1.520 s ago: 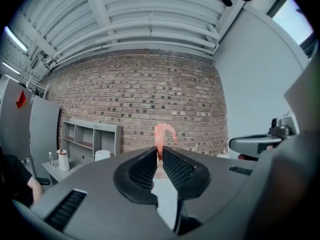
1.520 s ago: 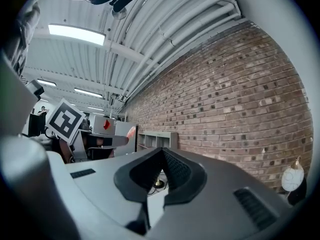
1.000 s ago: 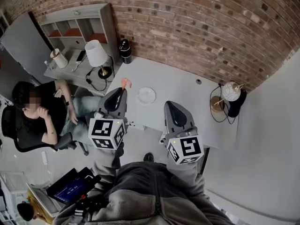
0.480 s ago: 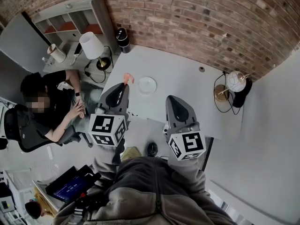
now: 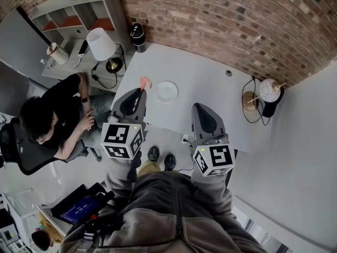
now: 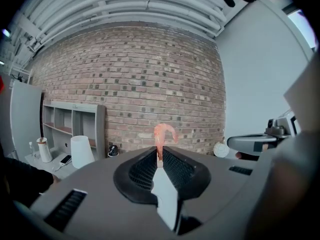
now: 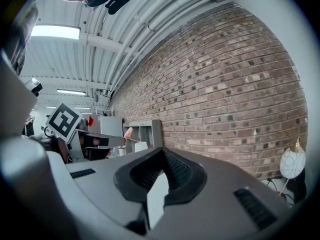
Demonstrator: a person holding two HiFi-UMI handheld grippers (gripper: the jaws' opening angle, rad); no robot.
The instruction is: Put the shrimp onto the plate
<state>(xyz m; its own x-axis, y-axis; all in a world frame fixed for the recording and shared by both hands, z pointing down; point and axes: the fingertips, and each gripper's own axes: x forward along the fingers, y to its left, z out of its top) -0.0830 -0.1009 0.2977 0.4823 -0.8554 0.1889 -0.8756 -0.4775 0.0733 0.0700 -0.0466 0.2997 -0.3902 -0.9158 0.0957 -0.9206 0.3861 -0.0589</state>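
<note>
Both grippers have edged up toward the table (image 5: 210, 83) since a second ago. Head view: the left gripper (image 5: 140, 93) holds the shrimp (image 5: 145, 82) centre-left, just left of the plate (image 5: 166, 91), while the right gripper (image 5: 198, 107) waits lower right. Left gripper view: jaws pinch only the shrimp's tail end. Right gripper view: jaws together, empty. Risk: that thin grip slips and the shrimp drops short of the plate.
</note>
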